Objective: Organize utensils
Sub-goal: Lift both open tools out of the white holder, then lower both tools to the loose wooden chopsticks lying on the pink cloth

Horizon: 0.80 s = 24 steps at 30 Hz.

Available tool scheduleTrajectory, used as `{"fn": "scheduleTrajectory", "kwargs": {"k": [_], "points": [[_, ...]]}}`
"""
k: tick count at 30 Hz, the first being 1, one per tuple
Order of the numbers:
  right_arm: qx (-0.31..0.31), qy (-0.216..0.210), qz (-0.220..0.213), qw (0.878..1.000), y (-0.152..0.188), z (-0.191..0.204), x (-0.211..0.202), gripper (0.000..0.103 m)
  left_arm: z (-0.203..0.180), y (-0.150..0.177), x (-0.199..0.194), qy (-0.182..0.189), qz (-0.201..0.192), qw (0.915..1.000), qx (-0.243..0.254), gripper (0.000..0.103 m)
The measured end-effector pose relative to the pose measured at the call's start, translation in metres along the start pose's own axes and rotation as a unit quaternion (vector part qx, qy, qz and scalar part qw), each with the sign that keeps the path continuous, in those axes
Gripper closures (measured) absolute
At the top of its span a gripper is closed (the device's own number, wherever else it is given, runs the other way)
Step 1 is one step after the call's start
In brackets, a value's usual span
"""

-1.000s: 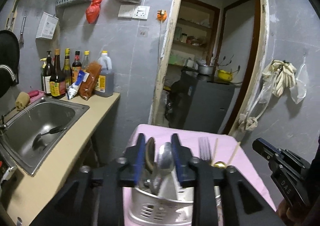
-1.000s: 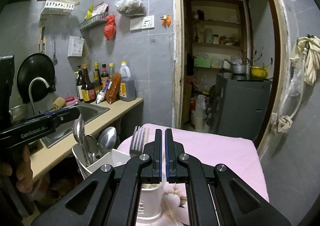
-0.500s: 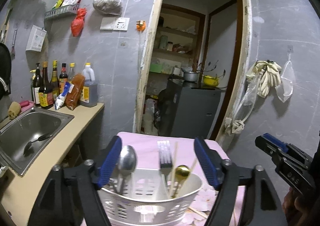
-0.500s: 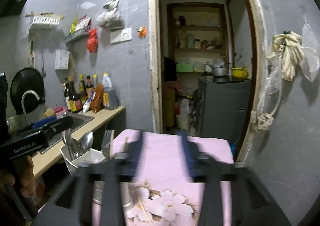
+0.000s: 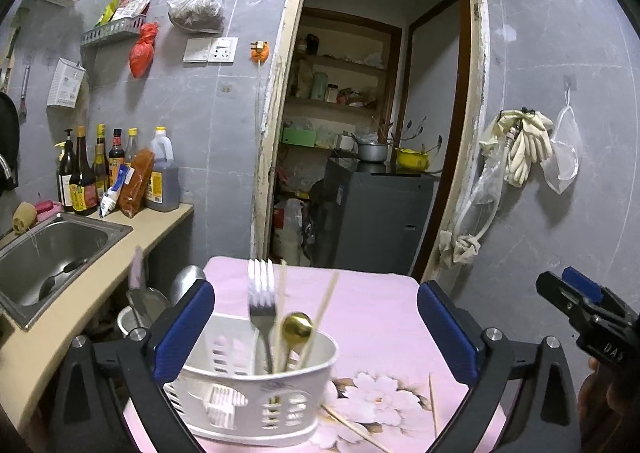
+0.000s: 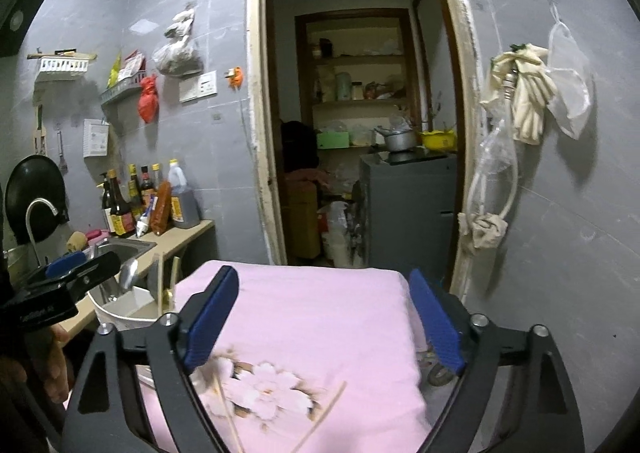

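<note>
White plastic caddy (image 5: 256,385) on pink tabletop (image 5: 372,309), now holding fork (image 5: 262,293) and gold spoon (image 5: 297,327). Left tongs (image 5: 314,327) and right tongs (image 6: 324,317) newly spread wide, empty. Loose chopsticks (image 6: 320,419) next.

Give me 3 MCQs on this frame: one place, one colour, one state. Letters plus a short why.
1. Where does the fork stand?
A. in the sink
B. in the white caddy
C. flat on the cloth

2. What colour is the small spoon beside the fork?
A. gold
B. red
C. black

3. How do the left gripper jaws stand?
A. shut on the fork
B. shut on nothing
C. wide open

Key: 1 B, the fork rises tines-up out of the caddy. 2 A, its bowl shines gold. 3 C, the blue pads sit far apart on either side of the caddy, holding nothing.
</note>
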State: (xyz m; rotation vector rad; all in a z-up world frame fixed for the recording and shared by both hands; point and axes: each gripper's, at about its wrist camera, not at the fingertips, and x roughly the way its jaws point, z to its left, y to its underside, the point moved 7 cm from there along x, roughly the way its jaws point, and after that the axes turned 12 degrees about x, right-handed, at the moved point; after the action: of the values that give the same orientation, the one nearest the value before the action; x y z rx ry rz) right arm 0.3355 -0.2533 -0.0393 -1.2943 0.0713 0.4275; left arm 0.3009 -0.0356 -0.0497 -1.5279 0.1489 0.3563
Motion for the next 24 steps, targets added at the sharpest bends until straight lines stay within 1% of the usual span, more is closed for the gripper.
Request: {"fn": "scheduleTrajectory", "kwargs": {"k": [1,2,5,10,16,18,21,24], "points": [[0.001,0.004,0.001,1.0,0.0,-0.007,0.001,0.008,-0.005,0.003,0.0,-0.002,0.002,1.0,0.004,0.001],[0.001,0.006,0.002,1.0,0.001,-0.011,0.0,0.007,-0.009,0.006,0.0,-0.004,0.006,0.9999,0.008,0.001],[0.002,0.012,0.012,1.0,0.005,-0.025,0.006,0.007,-0.02,0.017,0.0,-0.007,0.018,0.9998,0.009,0.001],[0.006,0.015,0.04,0.999,0.022,-0.046,0.019,0.007,-0.032,0.04,0.005,-0.007,0.051,0.9987,-0.007,0.001],[0.015,0.007,0.102,0.995,0.055,-0.069,0.046,0.007,-0.041,0.073,0.021,-0.01,0.1,0.9945,-0.03,0.001],[0.024,0.005,0.131,0.991,0.07,-0.077,0.058,0.007,-0.043,0.085,0.027,-0.009,0.119,0.9921,-0.04,0.001],[0.039,-0.004,0.164,0.986,0.089,-0.083,0.073,0.008,-0.045,0.101,0.037,-0.003,0.146,0.9879,-0.052,0.001],[0.043,-0.016,0.19,0.981,0.108,-0.083,0.085,0.015,-0.046,0.114,0.045,0.001,0.166,0.984,-0.064,0.002]]}}
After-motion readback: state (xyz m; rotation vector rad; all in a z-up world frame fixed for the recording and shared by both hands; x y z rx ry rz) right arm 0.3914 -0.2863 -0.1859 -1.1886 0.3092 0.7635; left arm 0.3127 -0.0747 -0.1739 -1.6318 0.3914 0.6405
